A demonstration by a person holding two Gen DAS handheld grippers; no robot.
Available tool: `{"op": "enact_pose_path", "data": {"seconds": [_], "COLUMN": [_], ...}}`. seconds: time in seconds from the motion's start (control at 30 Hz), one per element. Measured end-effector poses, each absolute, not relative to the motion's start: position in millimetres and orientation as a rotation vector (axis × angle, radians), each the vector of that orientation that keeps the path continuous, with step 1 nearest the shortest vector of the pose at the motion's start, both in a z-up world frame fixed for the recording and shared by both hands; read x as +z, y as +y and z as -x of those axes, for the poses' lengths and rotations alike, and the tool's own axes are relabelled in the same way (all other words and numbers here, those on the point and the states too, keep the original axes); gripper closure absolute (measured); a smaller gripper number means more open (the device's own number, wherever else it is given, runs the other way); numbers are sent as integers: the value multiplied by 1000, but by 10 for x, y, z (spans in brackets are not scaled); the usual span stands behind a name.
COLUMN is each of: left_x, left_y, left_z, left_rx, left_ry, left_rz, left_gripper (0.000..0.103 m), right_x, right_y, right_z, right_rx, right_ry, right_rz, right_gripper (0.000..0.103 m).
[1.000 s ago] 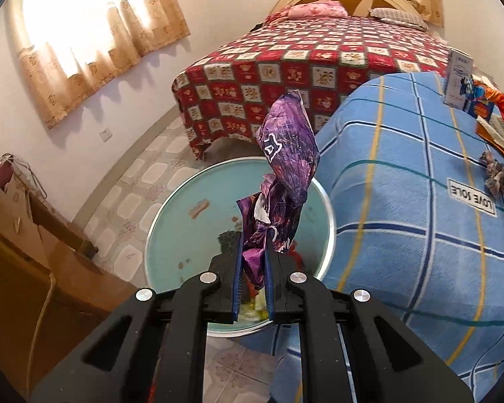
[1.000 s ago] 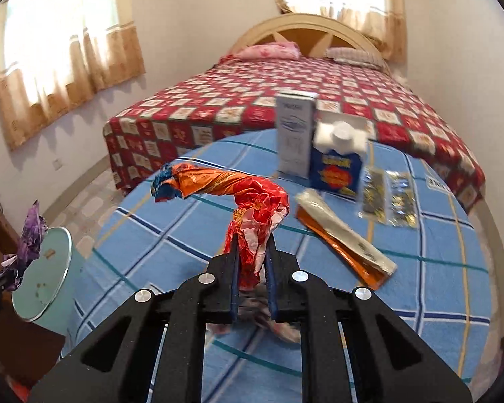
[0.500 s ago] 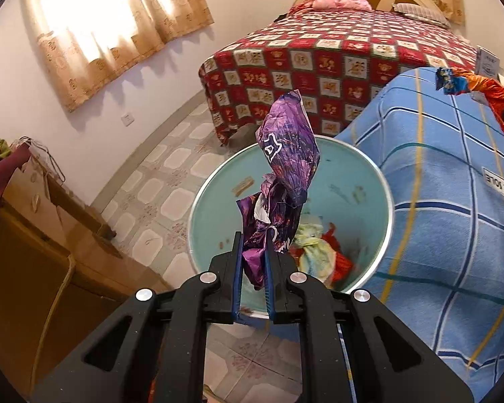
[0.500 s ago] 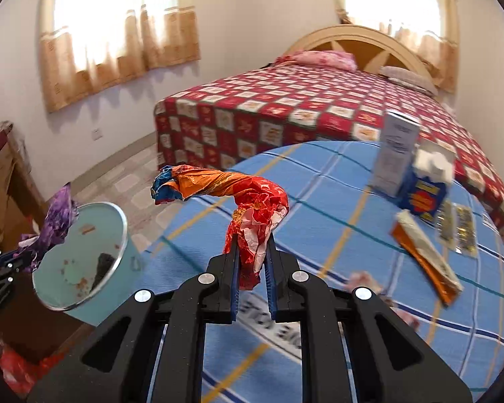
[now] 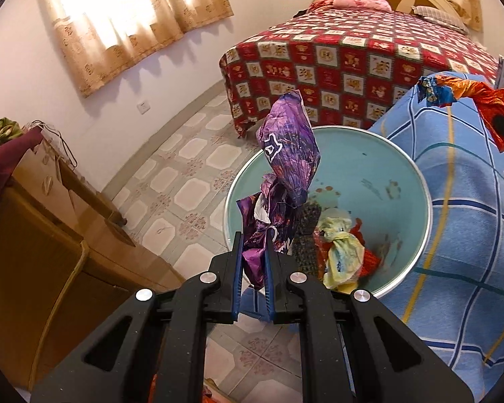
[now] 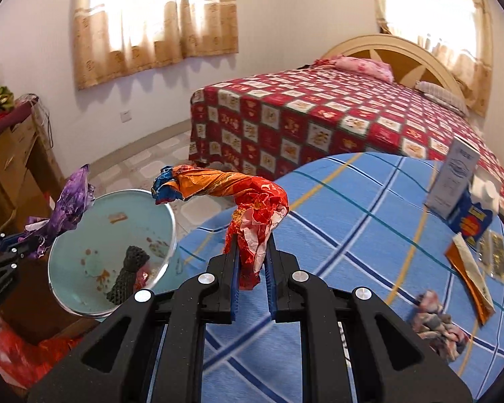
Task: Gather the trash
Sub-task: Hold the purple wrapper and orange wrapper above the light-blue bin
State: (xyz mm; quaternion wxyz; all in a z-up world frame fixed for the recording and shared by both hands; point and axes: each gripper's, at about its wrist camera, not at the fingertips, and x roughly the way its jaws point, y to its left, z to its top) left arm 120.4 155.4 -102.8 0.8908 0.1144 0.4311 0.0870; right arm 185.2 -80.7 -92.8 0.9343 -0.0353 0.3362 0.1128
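Two pieces of trash are up in the air here. The purple wrapper (image 5: 287,154) is pinched in the left gripper (image 5: 253,252), jaws clamped tight on its lower end, and the crumpled foil stands up above the fingers, hanging right over the near rim of the light blue bin (image 5: 410,168). From the right wrist view that same purple wrapper (image 6: 72,201) sits at the bin's left edge, so it is over the opening or very close to it. Down inside the bin there is already a dark knitted piece (image 5: 307,235), a yellowish crumpled wad (image 5: 342,252) and some red scraps beside it.

Over to the other side: the right gripper (image 6: 252,258) is closed hard on the red and orange wrapper (image 6: 252,208), whose long twisted tail with a blue tip reaches out to the left, toward the bin's rim (image 6: 171,231). That gripper hovers above the round table in its blue checked cloth (image 6: 369,228), just beside the bin.

More litter waits on the cloth: a white box (image 6: 453,181) standing upright, a blue carton (image 6: 473,218) touching it, an orange sachet (image 6: 470,275), blister packs (image 6: 494,255) and a crumpled rag (image 6: 436,325). Beyond lies a bed with a red patterned cover (image 6: 319,114)
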Motion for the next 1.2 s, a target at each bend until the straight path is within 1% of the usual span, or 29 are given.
{"op": "enact_pose_path", "data": {"seconds": [0.67,1.2], "left_x": [-1017,-1018], "left_y": [1774,1794], "left_z": [-1220,-1227], "left_rx": [220,221], "left_ry": [901,905], "left_rz": [-199,-191], "left_gripper": [92,92], "right_x": [-1031,-1076], "right_y": [-368,-262], "right_z": [-1902,-1899], "right_rx": [307,331], "right_ry": [703,713], "right_rz": [134,152], "right_gripper": [89,89]}}
